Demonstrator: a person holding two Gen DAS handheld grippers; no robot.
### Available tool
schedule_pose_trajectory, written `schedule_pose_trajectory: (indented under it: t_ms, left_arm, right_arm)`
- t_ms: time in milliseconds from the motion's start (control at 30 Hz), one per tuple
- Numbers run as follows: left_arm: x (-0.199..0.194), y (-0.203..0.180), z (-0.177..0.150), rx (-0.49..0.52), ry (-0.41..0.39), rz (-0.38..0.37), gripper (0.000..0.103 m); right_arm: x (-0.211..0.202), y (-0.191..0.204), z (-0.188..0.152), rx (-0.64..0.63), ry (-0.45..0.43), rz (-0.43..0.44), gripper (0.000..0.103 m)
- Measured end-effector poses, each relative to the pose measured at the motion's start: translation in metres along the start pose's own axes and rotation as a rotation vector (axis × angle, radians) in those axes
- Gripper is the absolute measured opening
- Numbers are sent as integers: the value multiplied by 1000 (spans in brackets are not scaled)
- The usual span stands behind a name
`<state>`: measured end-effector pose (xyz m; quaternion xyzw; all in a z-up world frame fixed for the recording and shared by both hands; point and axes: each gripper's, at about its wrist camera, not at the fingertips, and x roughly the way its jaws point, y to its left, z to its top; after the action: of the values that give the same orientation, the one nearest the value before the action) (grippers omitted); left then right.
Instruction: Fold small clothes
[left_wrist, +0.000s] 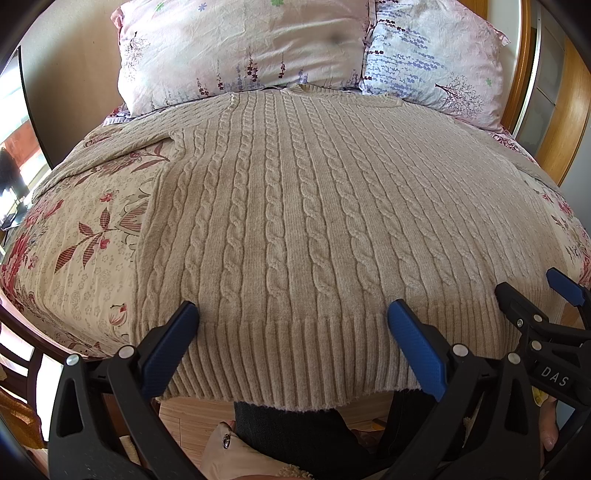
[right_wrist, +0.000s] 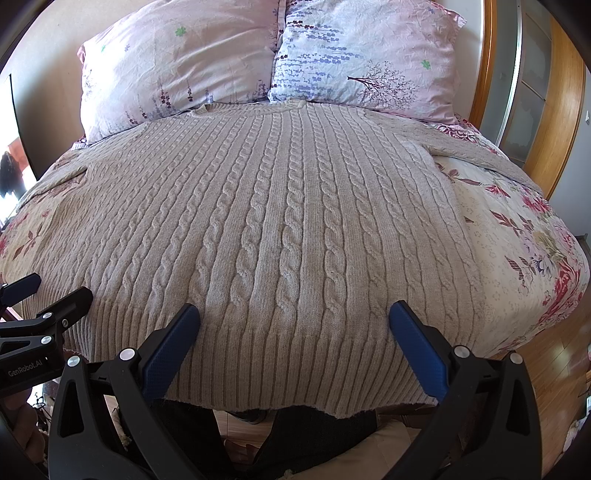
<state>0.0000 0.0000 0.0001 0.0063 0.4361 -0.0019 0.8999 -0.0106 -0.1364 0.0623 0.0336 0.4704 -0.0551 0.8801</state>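
Observation:
A beige cable-knit sweater (left_wrist: 295, 221) lies flat on the bed, collar toward the pillows, ribbed hem hanging over the near edge. It also shows in the right wrist view (right_wrist: 277, 221). Its sleeves spread out to both sides. My left gripper (left_wrist: 293, 314) is open and empty, hovering over the left part of the hem. My right gripper (right_wrist: 295, 314) is open and empty over the right part of the hem. The right gripper (left_wrist: 532, 291) shows at the right edge of the left wrist view; the left gripper (right_wrist: 48, 291) shows at the left edge of the right wrist view.
The bed has a floral bedspread (left_wrist: 74, 240), also seen in the right wrist view (right_wrist: 517, 240). Two floral pillows (left_wrist: 240, 48) (right_wrist: 369, 55) stand at the head. A wooden frame (right_wrist: 561, 110) is at the right. Wooden floor (left_wrist: 192, 417) and a person's legs lie below the hem.

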Motion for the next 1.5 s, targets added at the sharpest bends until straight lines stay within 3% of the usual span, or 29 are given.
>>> schedule_pose_trajectory:
  t_ms: [1233,1500]
  left_arm:
    - [0,0,0,2,3,1,101]
    - [2,0,1,27,28,-8,101]
  right_arm:
    - [2,0,2,-2,2,0,102]
    - [8,-4,7,-58,-6,47,102]
